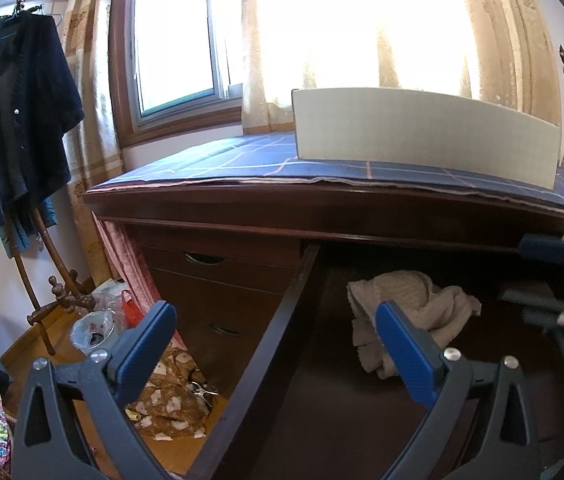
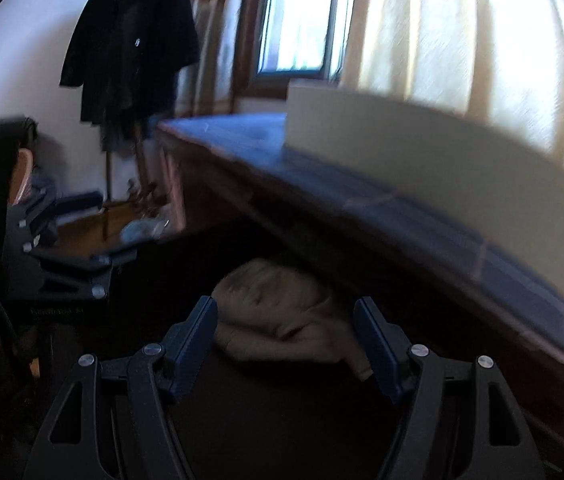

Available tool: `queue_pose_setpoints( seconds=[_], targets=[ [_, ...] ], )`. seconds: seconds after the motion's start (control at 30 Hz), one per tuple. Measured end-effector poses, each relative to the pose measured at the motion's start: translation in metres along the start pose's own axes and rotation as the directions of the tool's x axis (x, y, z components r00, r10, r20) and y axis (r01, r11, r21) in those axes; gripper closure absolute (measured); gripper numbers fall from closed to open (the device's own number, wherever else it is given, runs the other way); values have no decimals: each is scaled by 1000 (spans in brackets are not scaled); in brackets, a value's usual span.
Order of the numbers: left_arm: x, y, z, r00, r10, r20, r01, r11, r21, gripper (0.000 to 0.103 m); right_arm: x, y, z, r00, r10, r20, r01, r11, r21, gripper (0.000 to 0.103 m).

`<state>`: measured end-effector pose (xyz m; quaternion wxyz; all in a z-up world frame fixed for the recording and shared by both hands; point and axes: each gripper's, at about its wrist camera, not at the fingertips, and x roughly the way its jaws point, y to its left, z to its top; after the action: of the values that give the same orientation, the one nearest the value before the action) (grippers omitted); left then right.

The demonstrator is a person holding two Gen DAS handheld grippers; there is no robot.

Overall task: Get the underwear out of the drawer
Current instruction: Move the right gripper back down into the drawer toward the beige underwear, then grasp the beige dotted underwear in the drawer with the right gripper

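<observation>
Two grippers open, empty, over the open drawer [image 1: 282, 320].
Right gripper [image 2: 286, 340] jaws straddle the underwear [image 2: 277, 320] untouched; left gripper [image 1: 277, 344] idle. Risk: striking the bench [image 2: 362, 216] edge, or pinching a mere fold.

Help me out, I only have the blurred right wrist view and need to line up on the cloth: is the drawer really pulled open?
Observer: Yes. In the left wrist view the drawer stands open under the desk top, and its side rail runs between the left gripper's open jaws.
Operator: And is the pale bundle alone in there?
Observer: The left view shows just one cream knitted garment, crumpled toward the back; the rest of the drawer floor is dark.
Operator: Where does my gripper sit from that side?
Observer: The right gripper comes in at the left view's right edge, blurred, beside the garment. In your own view its jaws are open with the garment between the tips, not yet pinched.
</observation>
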<state>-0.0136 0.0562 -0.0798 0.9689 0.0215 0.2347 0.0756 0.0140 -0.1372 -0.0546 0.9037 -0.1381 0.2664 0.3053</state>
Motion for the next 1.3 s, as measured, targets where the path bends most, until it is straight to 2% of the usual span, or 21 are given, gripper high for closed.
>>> queue_pose_setpoints(
  seconds=[0.1, 0.23, 0.4, 0.47, 0.57, 0.73, 0.9, 1.03, 1.23, 1.3],
  targets=[
    [1, 0, 0, 1000, 0, 0, 0, 1000, -1, 1, 13, 2, -4, 997, 31, -73, -32, 999, -14, 31],
    [0, 0, -1, 1000, 2, 0, -2, 1000, -1, 1, 29, -1, -7, 981, 64, -183, -68, 997, -18, 31],
    [3, -3, 0, 1000, 10, -7, -10, 1000, -3, 1, 44, 7, 0, 965, 90, -247, -126, 983, -136, 31],
    [3, -3, 0, 1000, 11, -8, -11, 1000, -4, 1, 51, 8, 5, 966, 99, -238, -138, 979, -151, 31],
    [4, -4, 0, 1000, 12, -10, -12, 1000, 1, 1, 57, 3, 10, 970, 135, -201, -156, 983, -94, 31],
    [5, -4, 0, 1000, 14, -16, -14, 1000, 1, 1, 75, 9, 5, 965, 143, -219, -168, 981, -98, 31],
    [4, -3, 0, 1000, 15, -21, -15, 1000, -4, 1, 82, 8, 2, 969, 74, -237, -114, 981, -160, 31],
    [5, -2, 1, 999, 10, -34, -11, 1000, -6, 1, 79, 8, -2, 970, 71, -234, -113, 979, -169, 31],
    [6, -1, 1, 999, 15, -46, -15, 1000, -9, 1, 81, 15, -8, 969, 26, -247, -94, 958, -270, 31],
    [7, -1, 1, 999, 17, -50, -17, 1000, -8, 1, 88, 18, -6, 968, 41, -249, -113, 953, -282, 31]
  ],
)
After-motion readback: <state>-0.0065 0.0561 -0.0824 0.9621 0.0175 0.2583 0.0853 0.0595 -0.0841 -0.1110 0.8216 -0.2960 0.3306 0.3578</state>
